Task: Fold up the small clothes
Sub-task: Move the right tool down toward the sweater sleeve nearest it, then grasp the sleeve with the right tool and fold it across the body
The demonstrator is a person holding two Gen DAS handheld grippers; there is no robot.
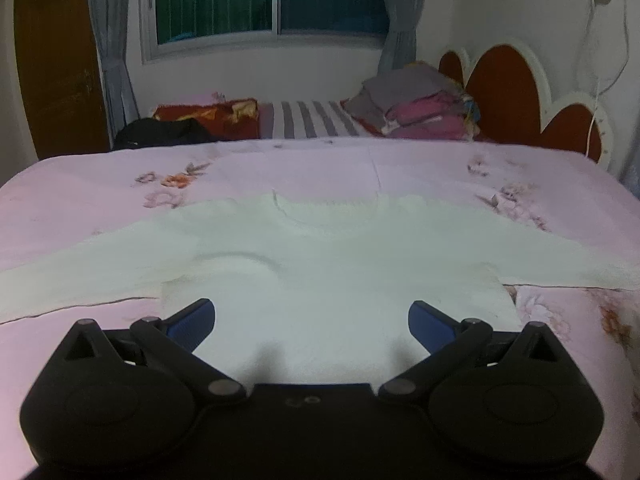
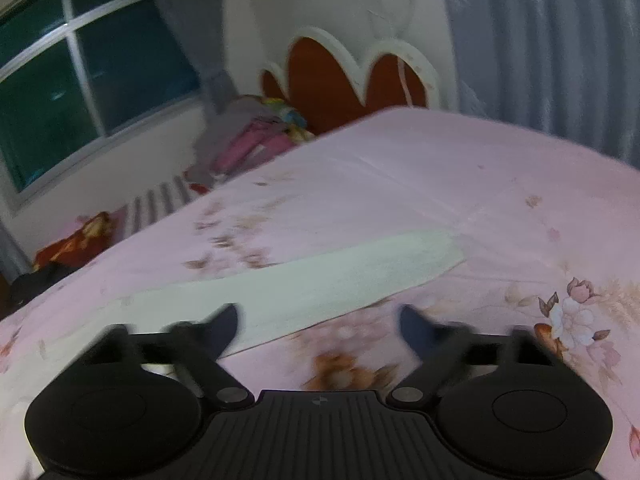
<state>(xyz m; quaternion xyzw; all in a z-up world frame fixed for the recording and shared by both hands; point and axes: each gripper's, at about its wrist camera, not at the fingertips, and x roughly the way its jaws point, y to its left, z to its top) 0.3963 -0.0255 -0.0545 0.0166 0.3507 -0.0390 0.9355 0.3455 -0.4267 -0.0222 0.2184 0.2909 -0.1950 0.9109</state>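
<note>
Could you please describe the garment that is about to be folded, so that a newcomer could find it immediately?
Start from the pink floral bedspread covering the bed. Spread flat across its middle lies a white long-sleeved top, neckline towards the window, sleeves stretched out to both sides. Unlike the stacked pink and grey clothes near the headboard, it is laid out singly.

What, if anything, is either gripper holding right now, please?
Nothing: the left gripper and right gripper are both open above the white sweater.
</note>
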